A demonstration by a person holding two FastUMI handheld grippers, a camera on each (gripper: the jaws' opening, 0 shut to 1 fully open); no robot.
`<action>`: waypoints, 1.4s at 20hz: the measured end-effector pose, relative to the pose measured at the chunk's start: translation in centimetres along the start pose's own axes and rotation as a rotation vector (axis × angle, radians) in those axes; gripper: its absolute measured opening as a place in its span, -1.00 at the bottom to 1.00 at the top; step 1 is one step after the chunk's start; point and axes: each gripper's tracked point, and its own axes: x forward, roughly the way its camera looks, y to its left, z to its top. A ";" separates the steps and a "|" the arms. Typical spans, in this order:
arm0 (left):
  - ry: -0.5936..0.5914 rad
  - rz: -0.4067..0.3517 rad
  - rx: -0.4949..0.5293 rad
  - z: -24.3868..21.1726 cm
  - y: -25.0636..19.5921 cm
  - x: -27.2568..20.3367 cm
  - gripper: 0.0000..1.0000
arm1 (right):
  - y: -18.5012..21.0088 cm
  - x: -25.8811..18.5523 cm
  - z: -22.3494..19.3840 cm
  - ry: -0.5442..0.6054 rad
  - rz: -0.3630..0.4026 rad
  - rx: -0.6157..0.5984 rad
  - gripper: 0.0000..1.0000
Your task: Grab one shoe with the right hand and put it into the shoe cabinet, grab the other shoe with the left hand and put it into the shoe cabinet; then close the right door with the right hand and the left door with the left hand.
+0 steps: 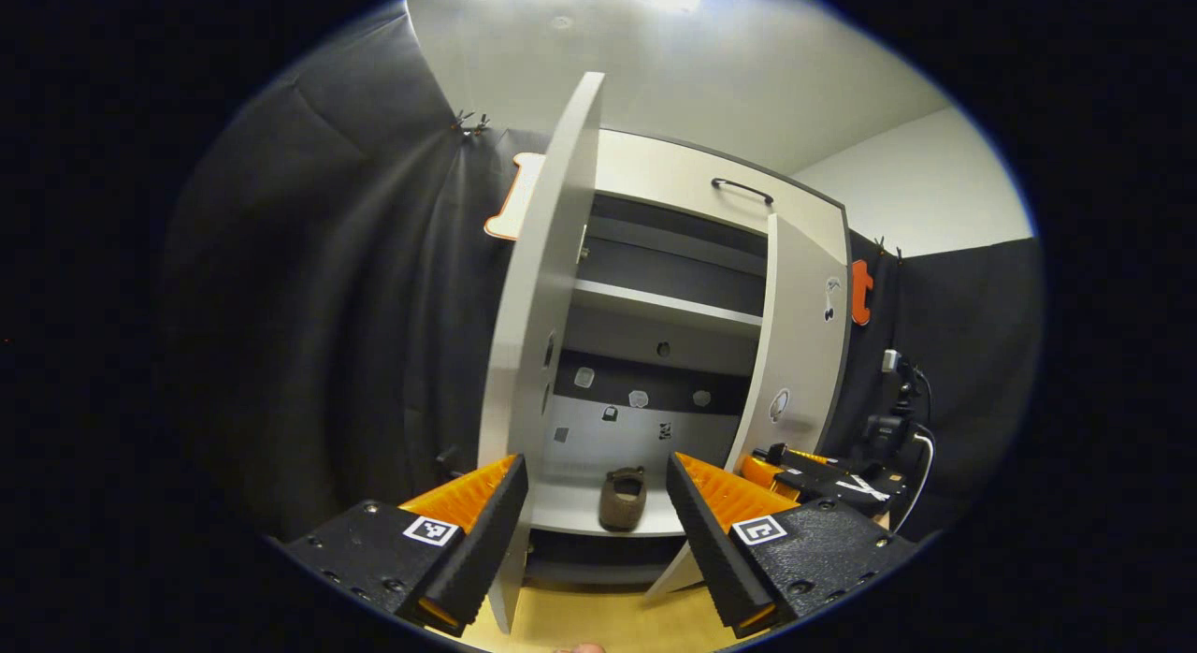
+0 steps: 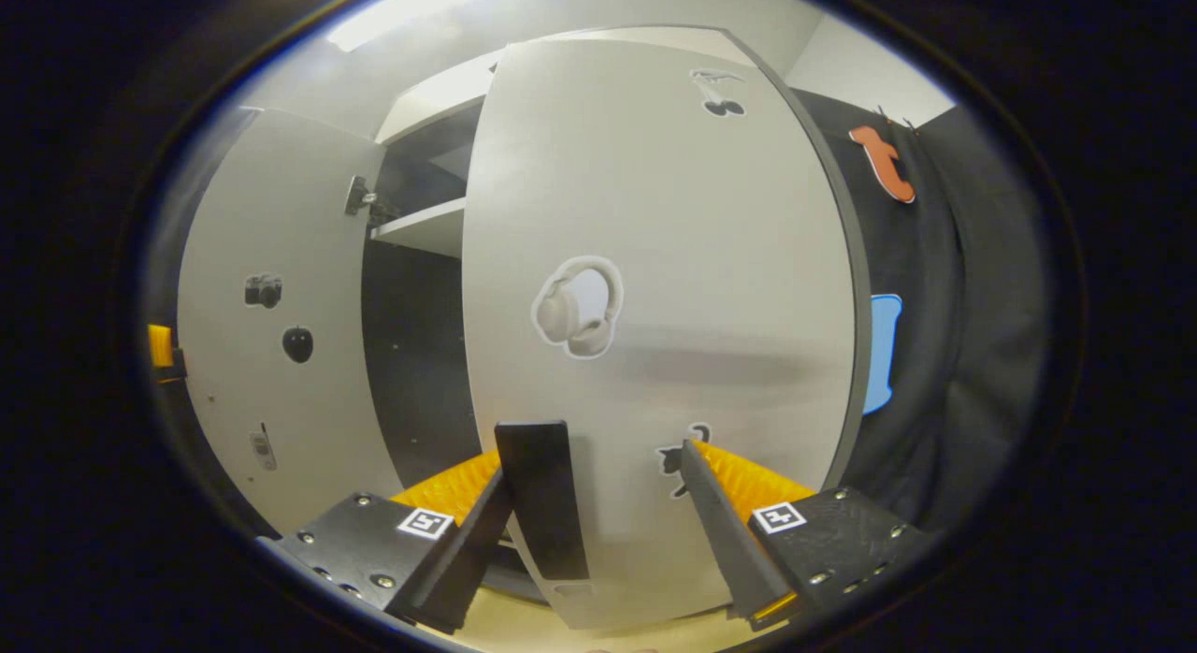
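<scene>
Left gripper view, shoe (image 1: 623, 499) upright in cabinet (image 1: 673, 181) — long axis front-to-back

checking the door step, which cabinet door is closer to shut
The right door, the one with the headphone sticker, right up against the right tool. The left door swings out far wider, edge-on.

shoe (image 1: 623, 499): small and dim; details unreadable
second shoe: hidden, cannot tell where
right door (image 2: 655, 288): covers the right of the cabinet interior
</scene>
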 end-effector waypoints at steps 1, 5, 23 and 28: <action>0.001 0.013 -0.002 0.0 0.5 -0.2 0.81 | 0.1 0.4 0.0 0.000 -0.001 0.004 1.00; 0.009 0.078 -0.003 -0.1 3.5 -1.5 0.87 | 0.4 1.4 -0.3 0.001 -0.016 0.008 1.00; 0.073 0.131 -0.079 -2.8 11.7 -0.9 0.89 | 0.5 2.8 -1.0 -0.032 -0.152 -0.051 1.00; 0.086 0.090 -0.017 -3.1 11.4 -0.1 0.88 | 0.6 2.8 -1.3 -0.033 -0.163 -0.063 0.94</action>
